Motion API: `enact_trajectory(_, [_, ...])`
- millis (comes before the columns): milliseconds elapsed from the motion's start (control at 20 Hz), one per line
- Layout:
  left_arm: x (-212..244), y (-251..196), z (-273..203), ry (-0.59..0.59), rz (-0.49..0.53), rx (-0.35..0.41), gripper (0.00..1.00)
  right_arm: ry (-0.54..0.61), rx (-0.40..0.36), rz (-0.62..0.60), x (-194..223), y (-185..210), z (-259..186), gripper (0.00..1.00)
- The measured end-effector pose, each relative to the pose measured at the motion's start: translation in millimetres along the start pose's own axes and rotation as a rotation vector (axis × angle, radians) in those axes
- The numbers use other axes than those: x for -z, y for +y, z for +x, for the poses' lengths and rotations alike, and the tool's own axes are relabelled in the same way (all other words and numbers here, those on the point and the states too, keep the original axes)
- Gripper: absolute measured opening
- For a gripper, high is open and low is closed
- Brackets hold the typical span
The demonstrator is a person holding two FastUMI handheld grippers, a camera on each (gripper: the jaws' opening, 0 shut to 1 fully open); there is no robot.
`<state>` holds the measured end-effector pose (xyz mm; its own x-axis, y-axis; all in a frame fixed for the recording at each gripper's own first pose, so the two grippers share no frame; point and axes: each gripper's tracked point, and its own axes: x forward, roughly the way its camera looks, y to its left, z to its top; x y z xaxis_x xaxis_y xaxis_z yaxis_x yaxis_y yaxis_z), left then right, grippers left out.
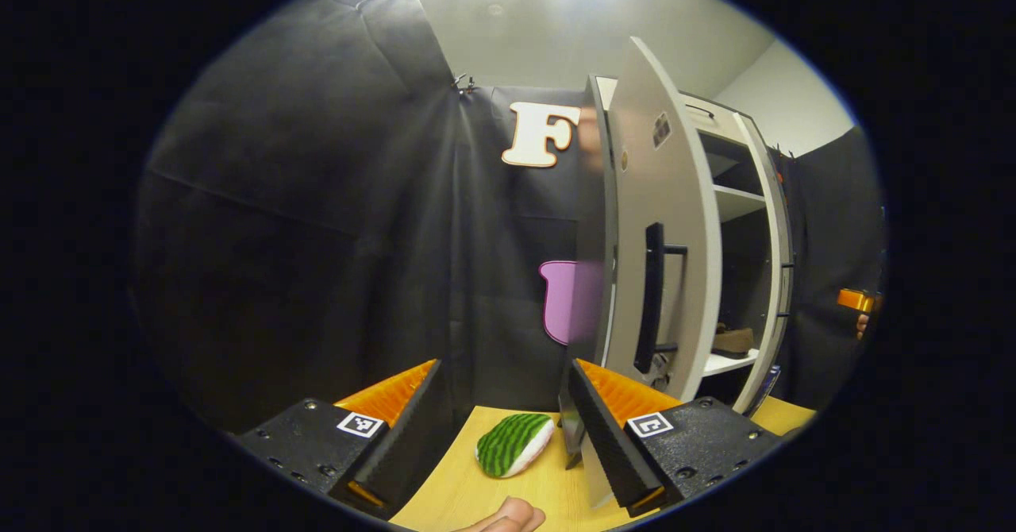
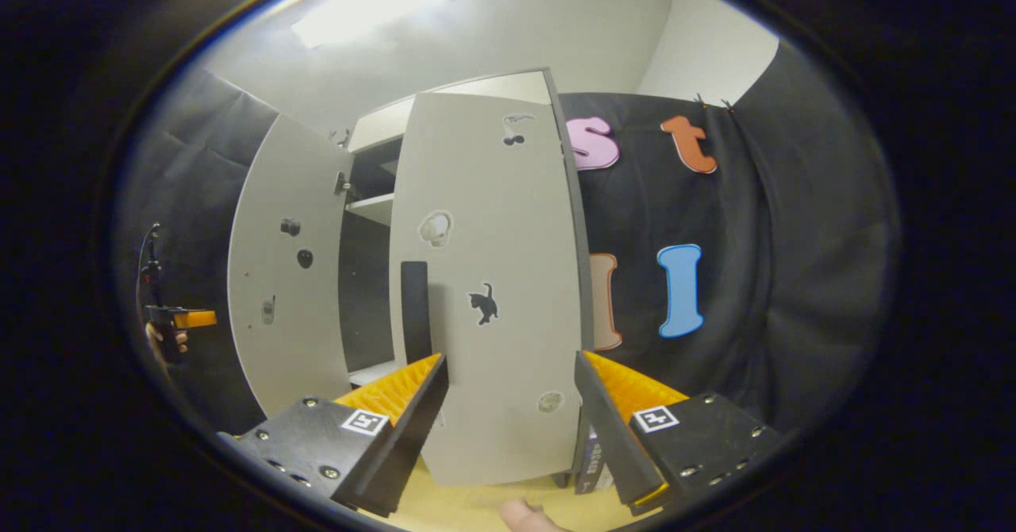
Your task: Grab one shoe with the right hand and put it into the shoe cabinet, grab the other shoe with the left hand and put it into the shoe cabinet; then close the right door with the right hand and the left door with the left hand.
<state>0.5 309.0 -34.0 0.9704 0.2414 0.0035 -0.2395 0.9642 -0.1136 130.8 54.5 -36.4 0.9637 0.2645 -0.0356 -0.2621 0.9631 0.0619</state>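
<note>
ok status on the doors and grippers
Left gripper open, empty. Right gripper open, facing right door. Both doors ajar, left door wide. Green shoe on table.

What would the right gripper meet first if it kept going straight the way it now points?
Most likely the outer face of the cabinet's right door, which stands directly ahead between the right gripper's open fingers. How far off it is cannot be judged.

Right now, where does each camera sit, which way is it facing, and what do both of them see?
Left gripper view: rides the open left gripper, facing the left door's edge, its handle, and a green striped shoe on the table; a fingertip shows.
Right gripper view: rides the open right gripper, facing the right door; a fingertip shows.
Shared: the shoe cabinet, both doors open.
</note>
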Motion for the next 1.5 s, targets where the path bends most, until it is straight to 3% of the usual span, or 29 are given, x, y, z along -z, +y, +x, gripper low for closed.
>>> enact_trajectory(50, [3, 1, 11, 0.022, -0.003, 0.002, 0.99, 0.006, 0.017, 0.004, -1, 0, -5, 0.96])
enact_trajectory(150, [7, -3, 28, 0.054, 0.006, 0.011, 0.93, 0.009, 0.047, 0.002, -5, 2, -18, 0.96])
enact_trajectory(200, [4, -7, 37, 0.054, 0.013, 0.012, 0.96, -0.008, 0.054, -0.004, -11, 6, -26, 0.96])
enact_trajectory(250, [1, -11, 45, 0.053, 0.020, 0.018, 0.93, -0.029, 0.052, -0.015, -17, 12, -33, 0.96])
enact_trajectory(400, [-16, -18, 65, 0.016, 0.025, -0.001, 0.99, -0.041, 0.059, -0.018, -21, 27, -56, 0.94])
enact_trajectory(450, [-24, -24, 69, -0.005, 0.039, 0.005, 0.96, -0.045, 0.060, -0.020, -23, 34, -64, 0.96])
enact_trajectory(650, [-29, -58, 73, 0.016, 0.096, 0.067, 0.93, 0.035, 0.149, -0.009, -4, 36, -90, 0.94])
enact_trajectory(750, [-31, -63, 73, 0.041, 0.156, 0.073, 0.90, 0.061, 0.105, 0.006, 0, 59, -96, 0.94])
enact_trajectory(900, [-29, -75, 73, 0.078, 0.113, 0.094, 0.87, 0.046, 0.108, -0.030, -7, 62, -102, 0.99])
enact_trajectory(1150, [-23, -109, 71, 0.109, 0.098, 0.162, 0.85, 0.066, 0.104, -0.027, 5, 72, -104, 0.96])
enact_trajectory(1350, [-31, -107, 79, 0.075, 0.106, 0.105, 0.87, 0.087, 0.108, -0.058, 14, 69, -101, 0.96])
enact_trajectory(1500, [-31, -117, 82, 0.064, 0.095, 0.131, 0.85, 0.091, 0.094, -0.051, 19, 70, -99, 0.96])
